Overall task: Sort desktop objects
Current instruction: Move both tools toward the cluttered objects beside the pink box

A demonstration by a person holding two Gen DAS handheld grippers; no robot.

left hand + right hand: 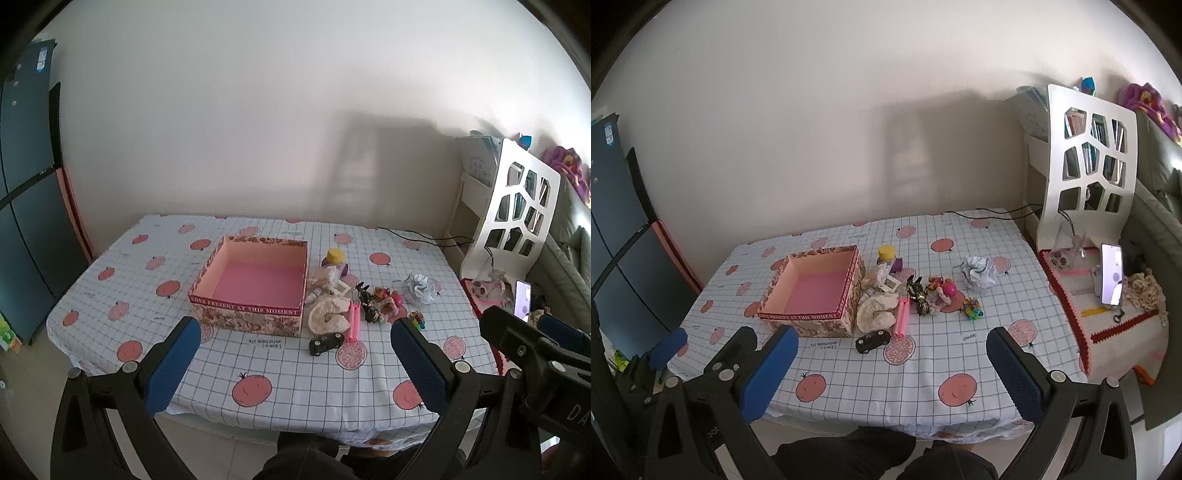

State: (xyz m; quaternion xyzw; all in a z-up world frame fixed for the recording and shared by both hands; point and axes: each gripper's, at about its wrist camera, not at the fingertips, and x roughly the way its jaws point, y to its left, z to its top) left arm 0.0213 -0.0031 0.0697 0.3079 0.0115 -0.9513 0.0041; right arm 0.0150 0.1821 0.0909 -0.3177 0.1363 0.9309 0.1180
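Observation:
An empty pink-lined box (pixel 255 280) (pixel 816 291) with patterned sides stands on the checked tablecloth (pixel 295 369) (pixel 916 369). To its right lies a heap of small things: a yellow-capped jar (pixel 334 256) (pixel 886 253), a cream fabric piece (pixel 328 314) (pixel 875 312), a pink strip (pixel 353 321) (pixel 901 317), a black toy car (pixel 325 343) (pixel 872 340), a dark figurine (pixel 365 301) (pixel 918 293), a pink ball (pixel 948 288), a colourful small toy (pixel 972 308) and crumpled silver paper (pixel 419 288) (pixel 979 275). My left gripper (pixel 295 373) and my right gripper (pixel 892 376) both hang open at the table's near edge, nothing between their fingers.
A white cut-out chair (pixel 513 210) (pixel 1089 166) stands at the table's right end. Beside it is a crocheted cover with a lit phone (pixel 1112 275) (pixel 522 299). A dark blue fridge (pixel 26 192) stands left. The wall runs behind the table. A person's dark-clothed knees (pixel 882 458) are below.

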